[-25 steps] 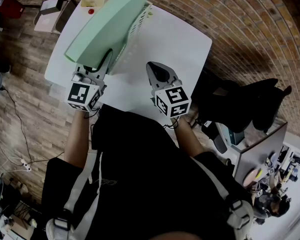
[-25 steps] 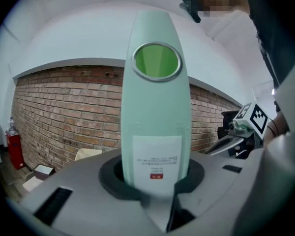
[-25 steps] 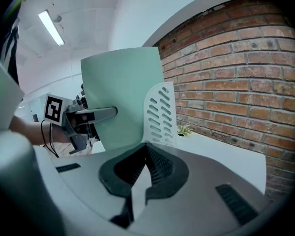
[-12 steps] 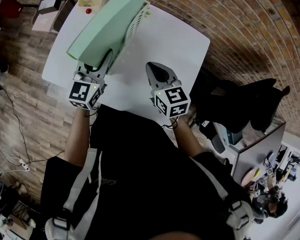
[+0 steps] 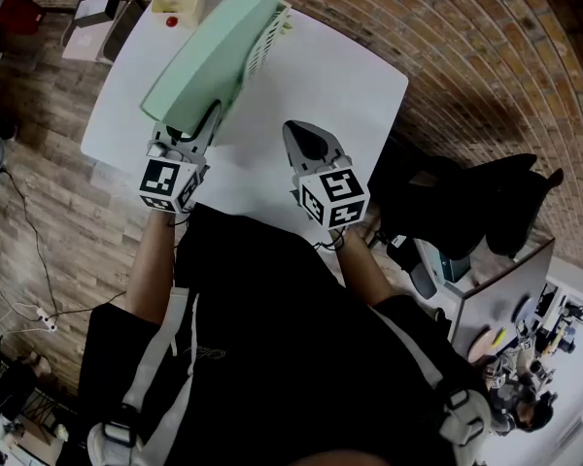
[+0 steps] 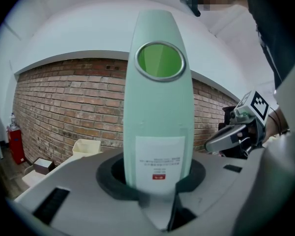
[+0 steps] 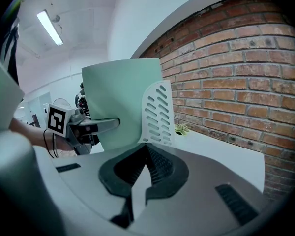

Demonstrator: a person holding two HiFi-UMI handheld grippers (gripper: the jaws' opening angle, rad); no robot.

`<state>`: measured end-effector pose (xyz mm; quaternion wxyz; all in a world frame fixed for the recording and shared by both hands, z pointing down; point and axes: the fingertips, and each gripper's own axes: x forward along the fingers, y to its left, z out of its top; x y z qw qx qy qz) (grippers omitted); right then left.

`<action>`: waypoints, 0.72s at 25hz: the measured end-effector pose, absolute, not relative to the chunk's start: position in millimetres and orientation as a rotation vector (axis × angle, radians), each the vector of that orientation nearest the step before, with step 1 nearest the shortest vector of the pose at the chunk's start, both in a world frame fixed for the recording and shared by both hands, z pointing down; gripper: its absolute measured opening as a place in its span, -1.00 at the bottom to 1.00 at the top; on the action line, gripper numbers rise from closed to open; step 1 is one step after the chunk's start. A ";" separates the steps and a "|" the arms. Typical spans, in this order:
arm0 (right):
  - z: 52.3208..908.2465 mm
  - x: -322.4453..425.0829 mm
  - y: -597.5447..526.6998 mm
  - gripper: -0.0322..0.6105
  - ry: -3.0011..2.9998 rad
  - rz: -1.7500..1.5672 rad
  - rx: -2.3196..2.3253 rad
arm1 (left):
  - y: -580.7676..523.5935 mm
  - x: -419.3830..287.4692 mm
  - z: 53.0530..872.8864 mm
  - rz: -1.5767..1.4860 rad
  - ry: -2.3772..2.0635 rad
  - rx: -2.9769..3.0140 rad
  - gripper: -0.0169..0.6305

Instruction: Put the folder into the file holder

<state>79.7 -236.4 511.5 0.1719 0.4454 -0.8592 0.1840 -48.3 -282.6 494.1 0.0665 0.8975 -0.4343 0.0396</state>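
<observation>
Left gripper [image 5: 204, 126]: fingers grip the near spine end of the green folder [image 5: 219, 51] and have just been easing wider. The folder is tilted against the white slotted file holder [image 7: 157, 113], which it mostly hides in the head view. Its lower edge is hidden, so I cannot tell whether it is seated. Right gripper [image 7: 146, 157]: fingers closed together, empty, over the bench [image 5: 340, 85].
</observation>
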 end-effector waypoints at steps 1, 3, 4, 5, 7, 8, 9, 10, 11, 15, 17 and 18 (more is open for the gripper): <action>511.3 79.6 -236.5 -0.87 -2.439 0.522 1.263 | -282.6 -48.0 495.0 0.121 -1.311 2.706 -0.53; 511.1 79.0 -236.9 -0.87 -2.441 0.519 1.262 | -282.9 -48.4 497.3 0.126 -1.313 2.707 -0.52; 511.1 78.6 -237.1 -0.87 -2.441 0.519 1.261 | -283.0 -48.5 498.8 0.129 -1.313 2.708 -0.52; 511.3 78.4 -237.2 -0.87 -2.440 0.519 1.261 | -283.1 -48.5 500.0 0.133 -1.312 2.710 -0.52; 511.3 78.2 -237.1 -0.87 -2.439 0.519 1.262 | -283.5 -47.9 500.5 0.145 -1.316 2.709 -0.50; 511.2 78.3 -236.9 -0.87 -2.439 0.519 1.262 | -283.5 -47.3 500.6 0.150 -1.317 2.710 -0.50; 511.2 78.4 -236.7 -0.87 -2.439 0.518 1.262 | -283.2 -46.7 501.1 0.154 -1.317 2.711 -0.50; 511.3 78.3 -236.5 -0.87 -2.438 0.517 1.260 | -282.7 -46.3 502.2 0.158 -1.315 2.711 -0.50; 511.3 78.0 -236.2 -0.87 -2.439 0.517 1.258 | -282.1 -46.1 503.5 0.162 -1.313 2.711 -0.49; 510.8 74.6 -234.9 -0.87 -2.442 0.515 1.253 | -281.3 -45.6 507.4 0.176 -1.299 2.715 -0.49; 510.8 72.4 -234.5 -0.87 -2.442 0.514 1.250 | -281.5 -45.6 509.4 0.185 -1.294 2.722 -0.49; 511.1 71.6 -234.5 -0.87 -2.442 0.514 1.249 | -281.7 -45.9 511.2 0.194 -1.293 2.719 -0.48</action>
